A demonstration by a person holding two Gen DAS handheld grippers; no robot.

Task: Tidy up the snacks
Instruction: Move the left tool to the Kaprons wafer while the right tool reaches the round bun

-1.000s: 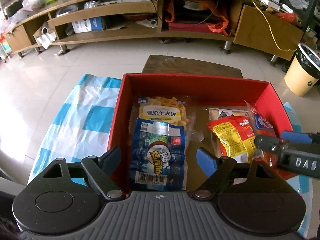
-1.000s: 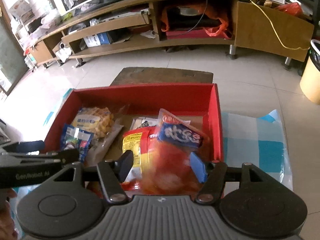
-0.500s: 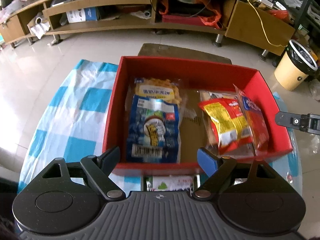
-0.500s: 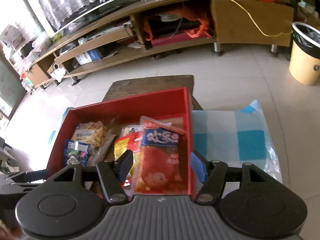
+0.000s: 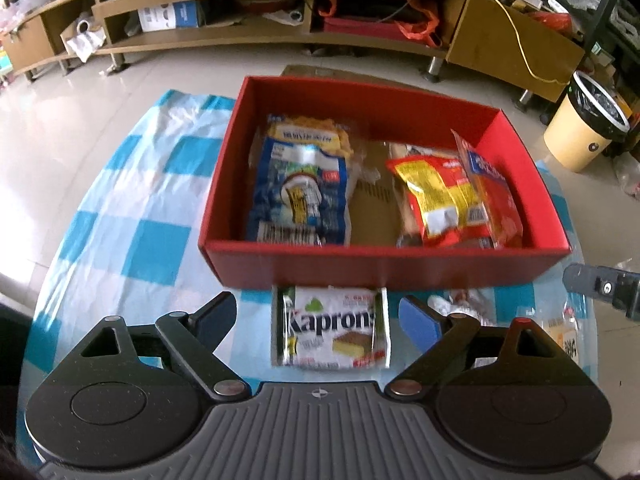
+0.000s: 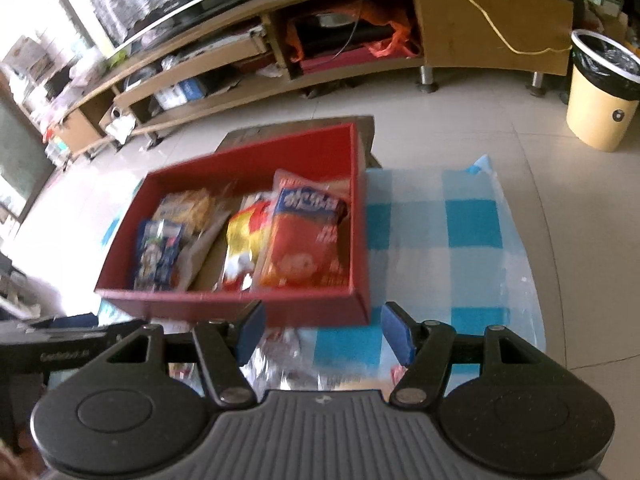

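**Operator:** Snacks: where do they sit?

**Inspector:** Four packets lie in the red box (image 5: 384, 268), which rests on the blue-and-white checked cloth (image 5: 132, 200). At the left of the box, a blue packet (image 5: 298, 196) overlaps a waffle packet (image 5: 308, 132) behind it. At the right, a yellow-and-red packet (image 5: 436, 200) lies beside an orange-red packet (image 5: 496, 196) that leans toward the right wall. Outside the box, a white Kaprons wafer packet (image 5: 332, 328) lies flat on the cloth, touching or just short of the near wall; which one cannot be told.

**Operator:** Left gripper status?

**Inspector:** The left gripper (image 5: 318, 320) has just been widening. Its jaws stand well apart, straddling the Kaprons packet from above, with no pad pressing on it.

**Operator:** Right gripper status?

**Inspector:** The right gripper (image 6: 322, 334) is parted, with nothing clamped. Below it, blurred clear wrappers (image 6: 280, 364) lie on the cloth near the box's front right corner.
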